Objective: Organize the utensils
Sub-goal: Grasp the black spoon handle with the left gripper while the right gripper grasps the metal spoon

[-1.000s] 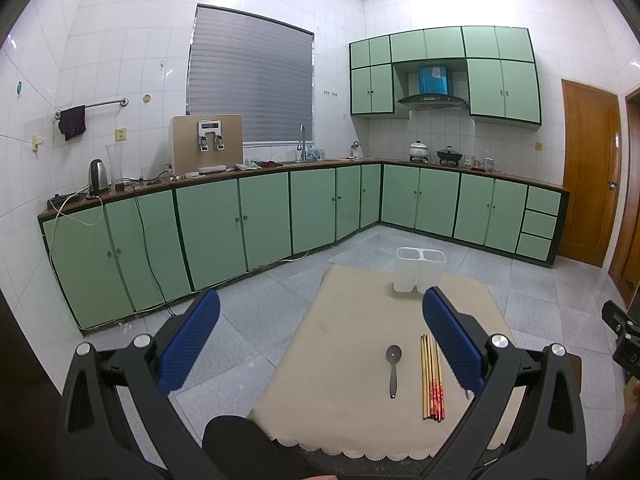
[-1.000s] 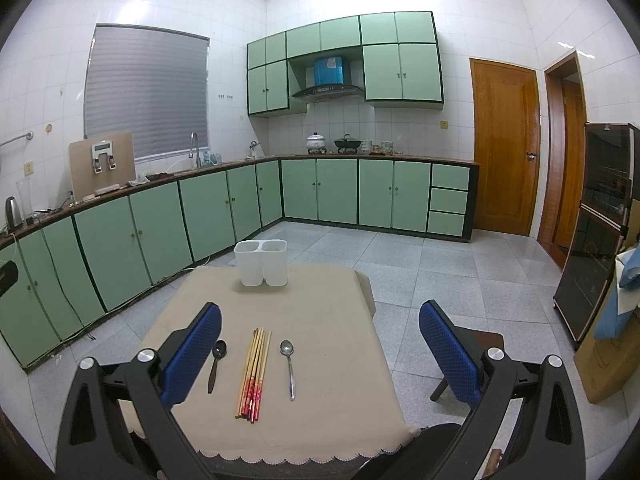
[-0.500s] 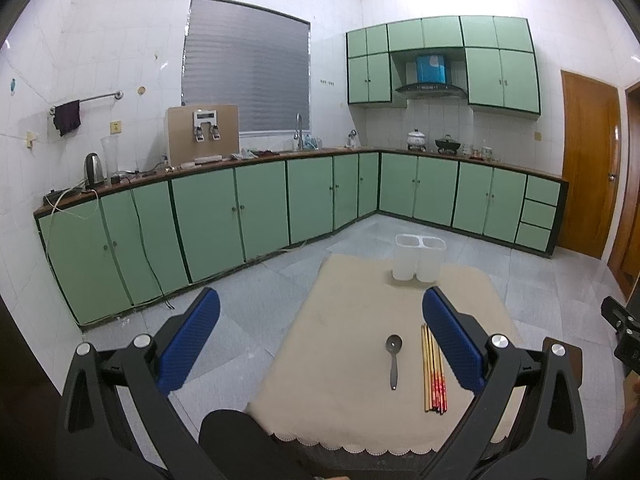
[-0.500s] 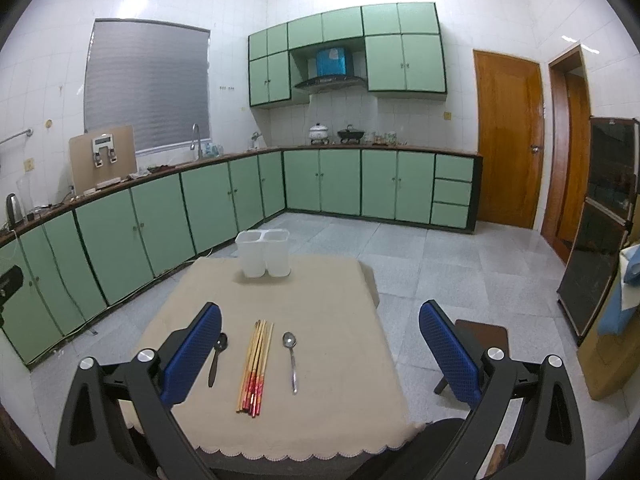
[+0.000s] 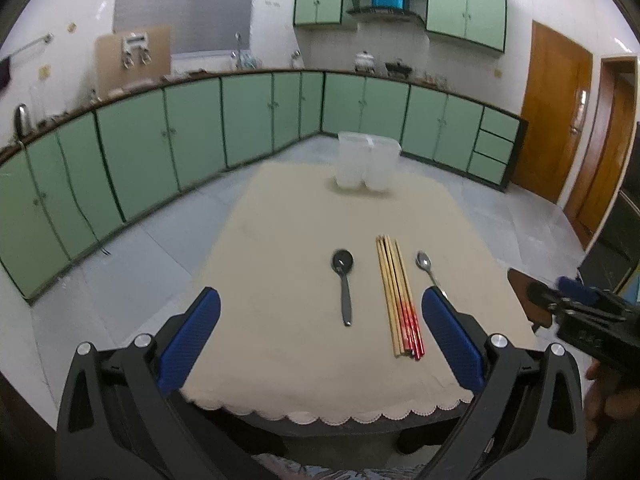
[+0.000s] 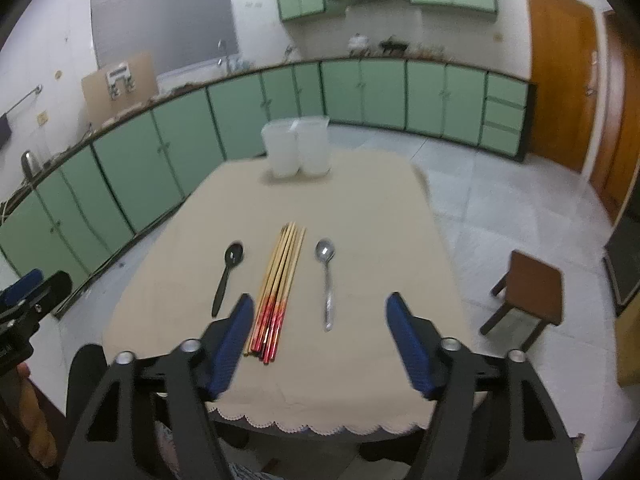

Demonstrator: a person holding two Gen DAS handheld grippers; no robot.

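Only the right wrist view shows the stool. Both the left gripper and right gripper gape wide, empty, above the table's near edge.

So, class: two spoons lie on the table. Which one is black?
The black spoon, left of the chopsticks; the other spoon, on their right, is shiny metal.

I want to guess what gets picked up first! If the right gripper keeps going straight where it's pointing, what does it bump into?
Probably the silver spoon. The open right gripper has its handle lined up between its fingers, with the chopsticks just beside. Depth is hard to judge.
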